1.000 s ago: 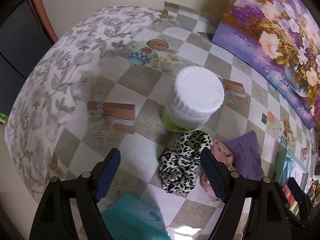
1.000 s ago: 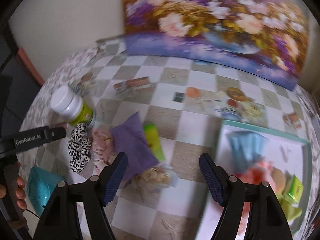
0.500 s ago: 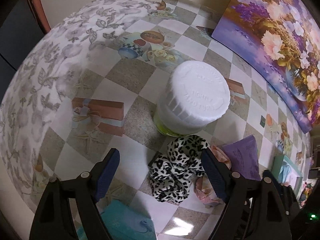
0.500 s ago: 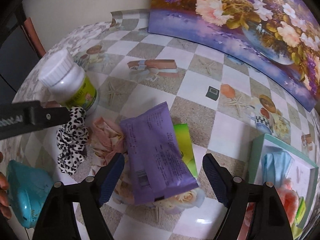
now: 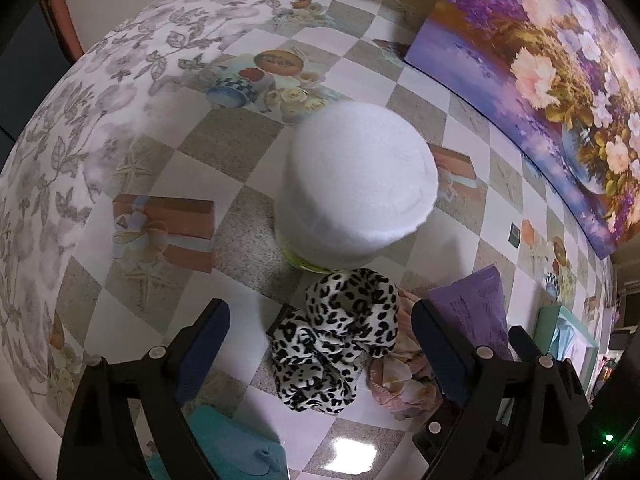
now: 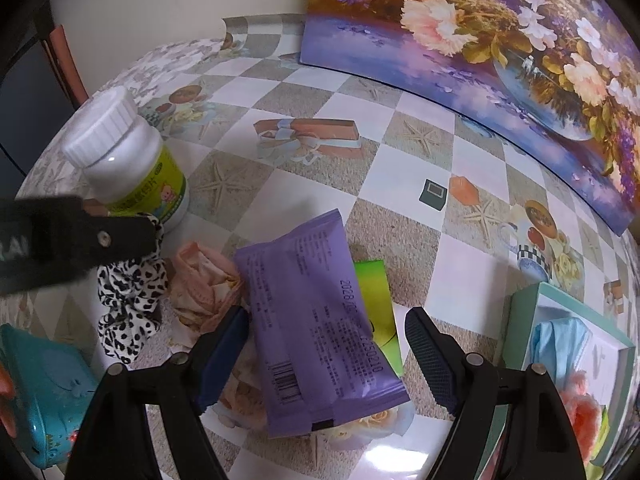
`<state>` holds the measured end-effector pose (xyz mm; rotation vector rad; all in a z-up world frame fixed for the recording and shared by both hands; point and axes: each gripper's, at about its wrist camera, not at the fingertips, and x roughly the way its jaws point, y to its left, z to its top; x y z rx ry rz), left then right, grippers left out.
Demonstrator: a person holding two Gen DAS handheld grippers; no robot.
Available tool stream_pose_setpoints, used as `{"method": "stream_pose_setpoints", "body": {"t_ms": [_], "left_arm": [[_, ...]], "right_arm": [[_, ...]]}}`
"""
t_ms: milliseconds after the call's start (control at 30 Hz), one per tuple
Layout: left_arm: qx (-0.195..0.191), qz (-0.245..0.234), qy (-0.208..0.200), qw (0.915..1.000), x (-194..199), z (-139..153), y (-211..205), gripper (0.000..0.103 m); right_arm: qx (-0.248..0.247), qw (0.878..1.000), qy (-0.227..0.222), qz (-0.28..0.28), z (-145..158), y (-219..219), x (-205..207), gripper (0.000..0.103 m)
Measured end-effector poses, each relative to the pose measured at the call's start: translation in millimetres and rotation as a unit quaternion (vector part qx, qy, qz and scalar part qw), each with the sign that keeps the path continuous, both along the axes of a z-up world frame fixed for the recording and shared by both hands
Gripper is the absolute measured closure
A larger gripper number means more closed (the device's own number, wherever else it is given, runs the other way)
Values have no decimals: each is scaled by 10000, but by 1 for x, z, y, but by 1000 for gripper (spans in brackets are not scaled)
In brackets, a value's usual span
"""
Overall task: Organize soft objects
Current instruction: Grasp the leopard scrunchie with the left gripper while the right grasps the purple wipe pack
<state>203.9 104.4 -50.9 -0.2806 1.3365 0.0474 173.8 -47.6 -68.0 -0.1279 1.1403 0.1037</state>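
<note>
A leopard-print scrunchie point(image 5: 332, 344) lies on the checked tablecloth point(image 5: 168, 184), against a pink crumpled cloth point(image 5: 400, 384). My left gripper point(image 5: 320, 316) points down over the scrunchie, which sits between its opening jaws with the pads apart from it. In the right wrist view, a purple soft packet point(image 6: 316, 328) rests on a green packet point(image 6: 376, 308) and partly on the pink cloth point(image 6: 204, 284). My right gripper point(image 6: 326, 320) is open and straddles the purple packet without pressing it. One of the left gripper's fingers point(image 6: 80, 240) crosses above the scrunchie point(image 6: 128, 300).
A white-capped bottle point(image 5: 356, 184) stands upright just behind the scrunchie. A teal case point(image 6: 40, 392) lies near the front left. A teal-rimmed box point(image 6: 520, 320) at the right holds a blue cloth point(image 6: 560, 340) and other soft items. A flower painting point(image 6: 480, 20) leans along the back.
Both grippers have come down closer to the table. The purple packet now lies between the right fingers. The left jaws stand a little wider around the scrunchie.
</note>
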Motion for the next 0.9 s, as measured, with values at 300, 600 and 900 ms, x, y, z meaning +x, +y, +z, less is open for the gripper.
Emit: {"method": "stream_pose_setpoints", "body": {"t_ms": [300, 600, 900], "left_arm": [[45, 27, 66, 10000, 4, -12, -7, 23], [-316, 137, 171, 9993, 5, -24, -6, 56], [-446, 165, 30, 9989, 1, -13, -10, 68]], "right_arm": [[222, 9997, -9, -29, 3, -10, -2, 38], [524, 9985, 35, -165, 7, -24, -5, 44], [844, 9958, 91, -332, 13, -38, -11, 49]]}}
